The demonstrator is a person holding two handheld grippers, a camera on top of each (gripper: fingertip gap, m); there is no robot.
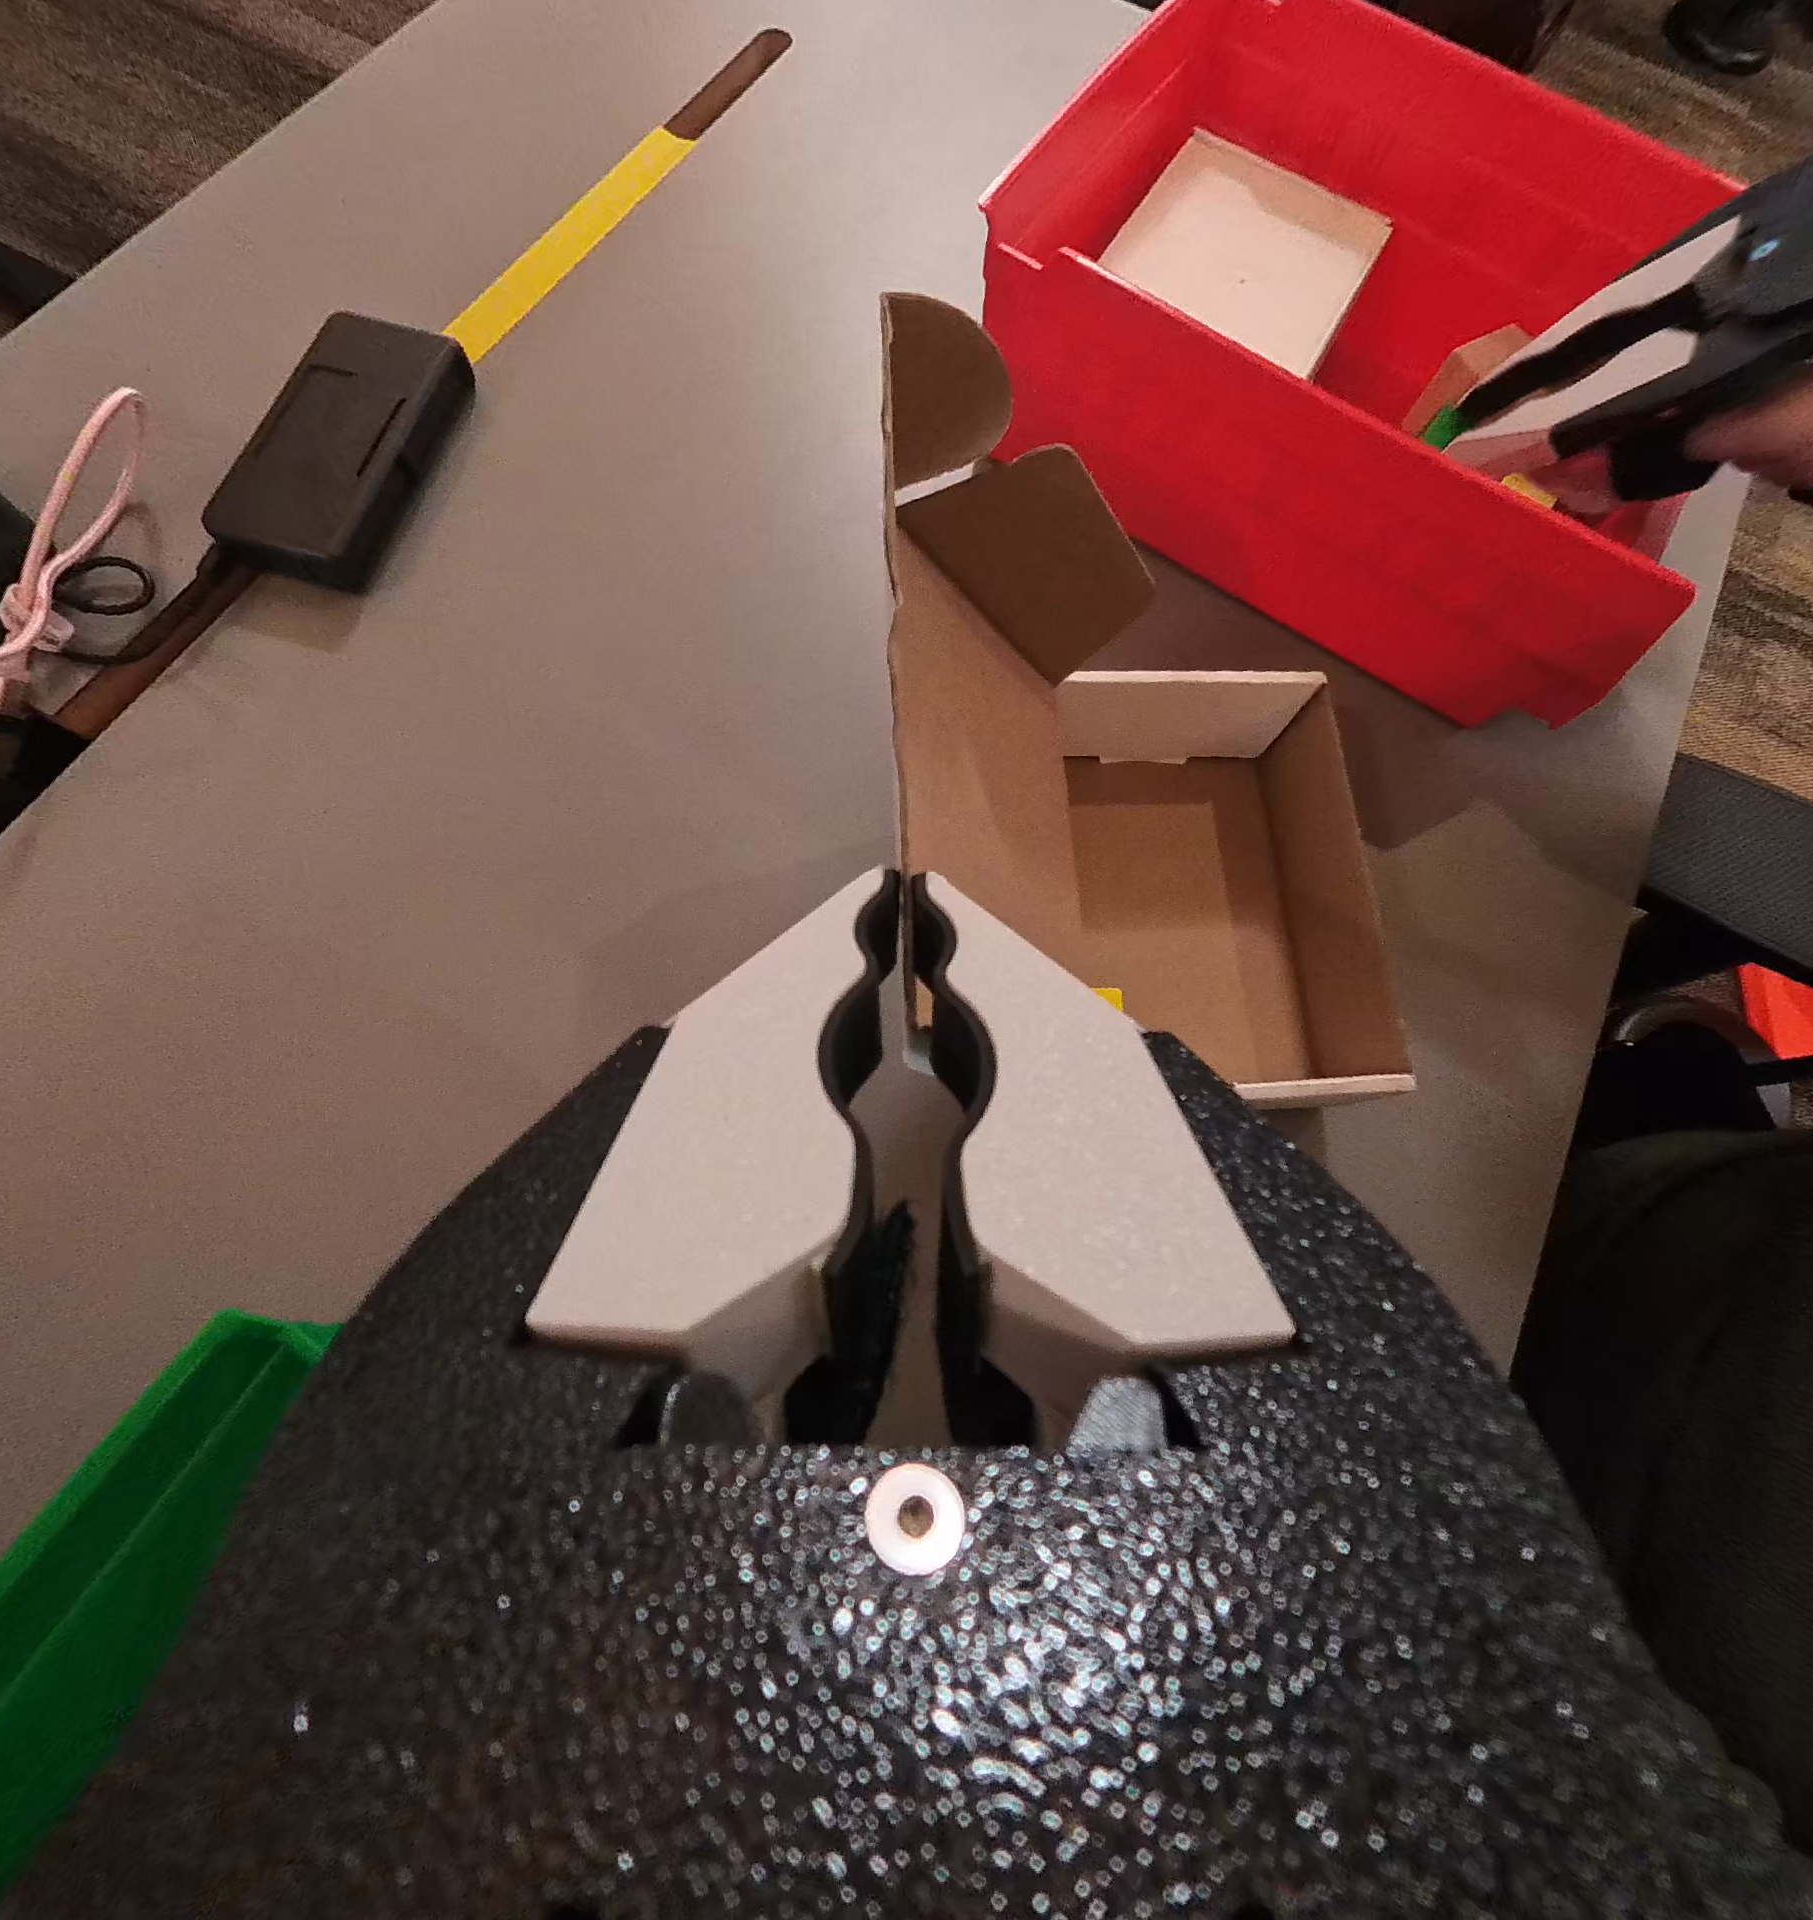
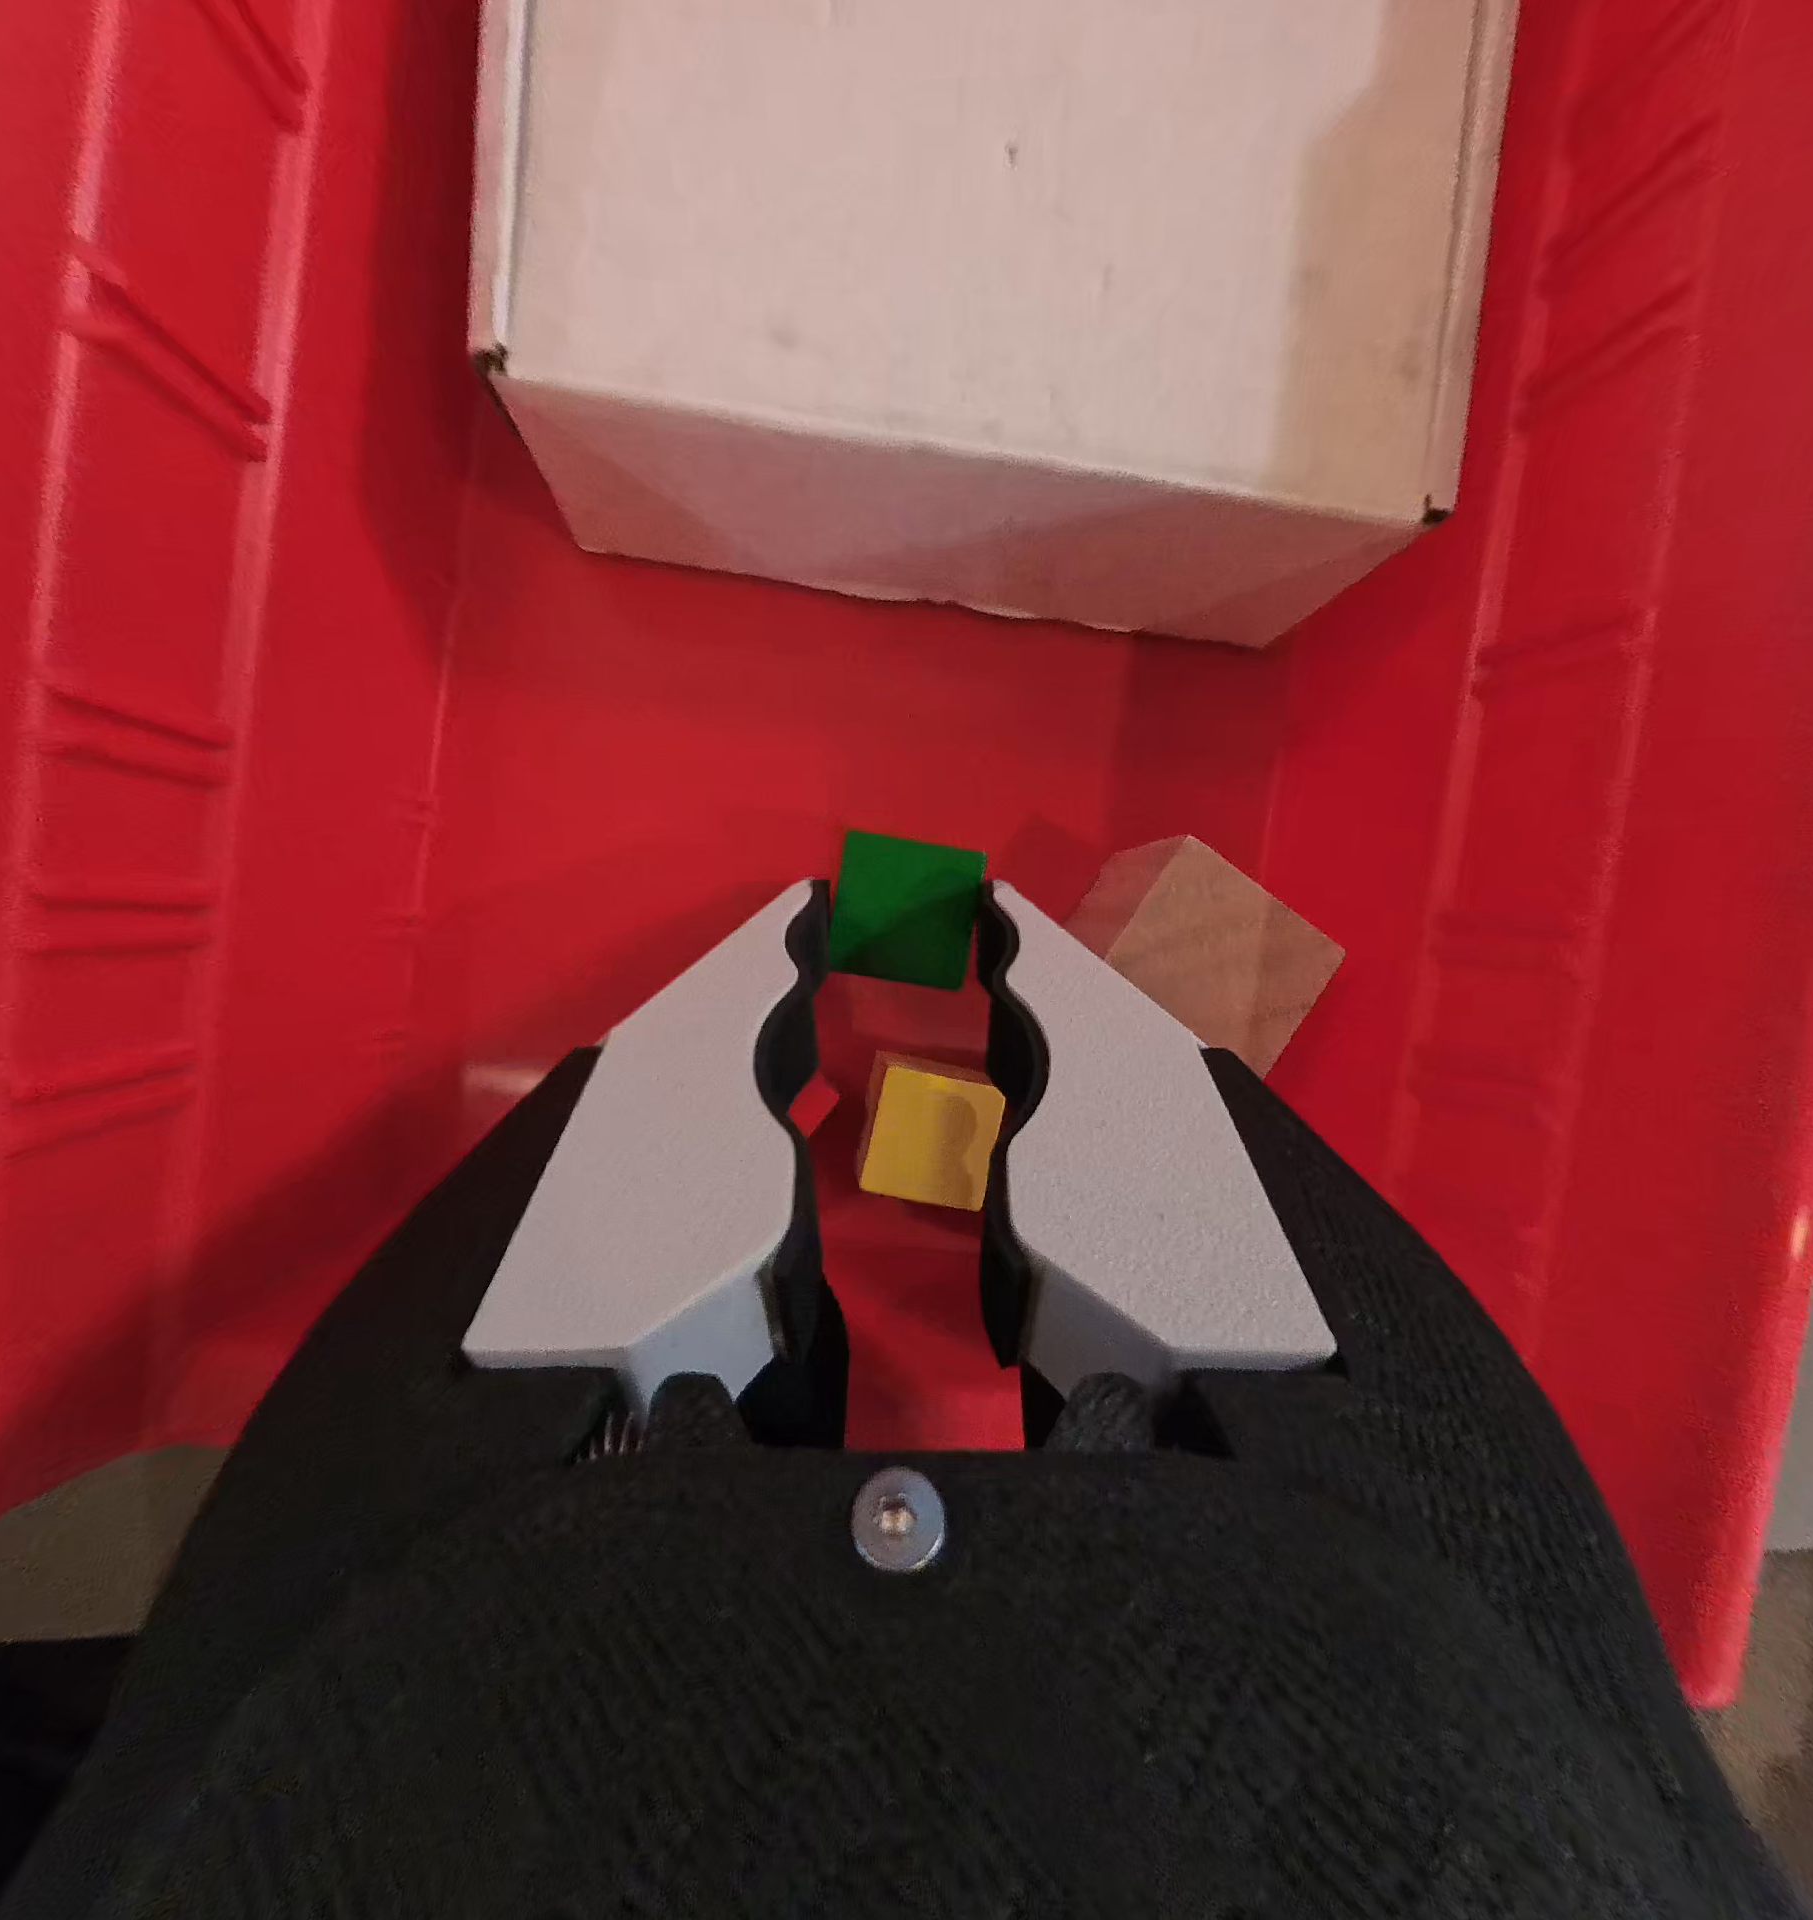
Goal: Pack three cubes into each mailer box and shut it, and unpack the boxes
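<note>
Grey table (image 1: 569, 727) below me: my left gripper (image 1: 907, 894) pinches the upright lid of the open mailer box (image 1: 1193, 883). At two o'clock, in the red bin (image 1: 1245, 468), my right gripper (image 2: 902, 904) clamps a green cube (image 2: 907, 909).

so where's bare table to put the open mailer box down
The widest bare table lies left of the open mailer box, between it and the black case. Crowded: the red bin behind the box, with a closed white box and cubes inside.
</note>
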